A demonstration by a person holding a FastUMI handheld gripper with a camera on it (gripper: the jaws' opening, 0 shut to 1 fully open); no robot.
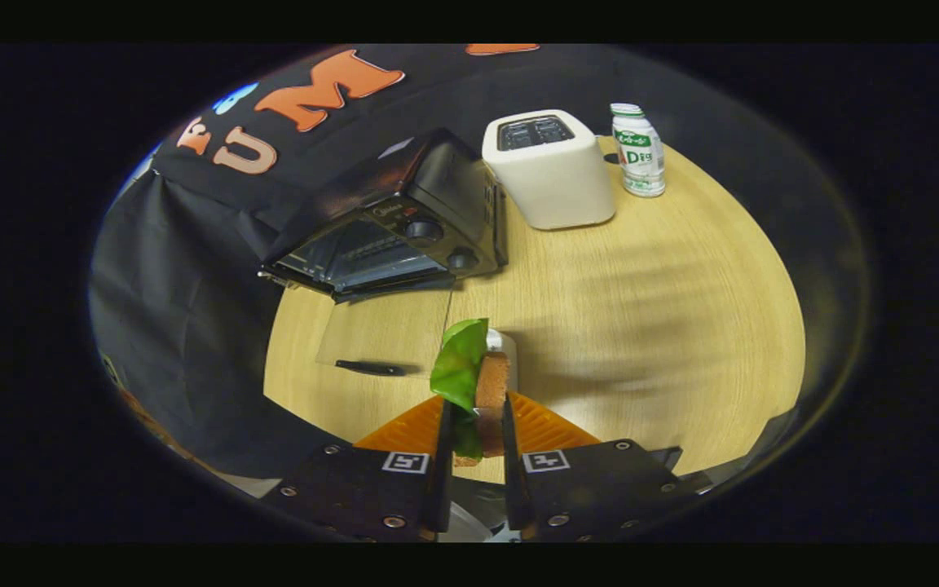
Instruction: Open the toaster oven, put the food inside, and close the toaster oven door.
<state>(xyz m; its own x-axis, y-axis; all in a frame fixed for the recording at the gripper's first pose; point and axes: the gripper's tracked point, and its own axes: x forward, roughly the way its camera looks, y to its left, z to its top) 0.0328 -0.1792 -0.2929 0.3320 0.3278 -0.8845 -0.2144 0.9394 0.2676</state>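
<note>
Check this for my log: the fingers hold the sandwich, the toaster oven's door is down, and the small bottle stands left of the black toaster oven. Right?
One slip. In the gripper view the bottle stands beside the white toaster, right of the toaster oven. The fingers do hold the sandwich, and the door is down.

Staged kitchen corner inside a recording booth: pale wood tabletop [641, 277] carrying a black toaster oven [404, 220], a white slot toaster [551, 171] and a small drink bottle [639, 151], backed all round by draped black cloth [184, 244].
</note>
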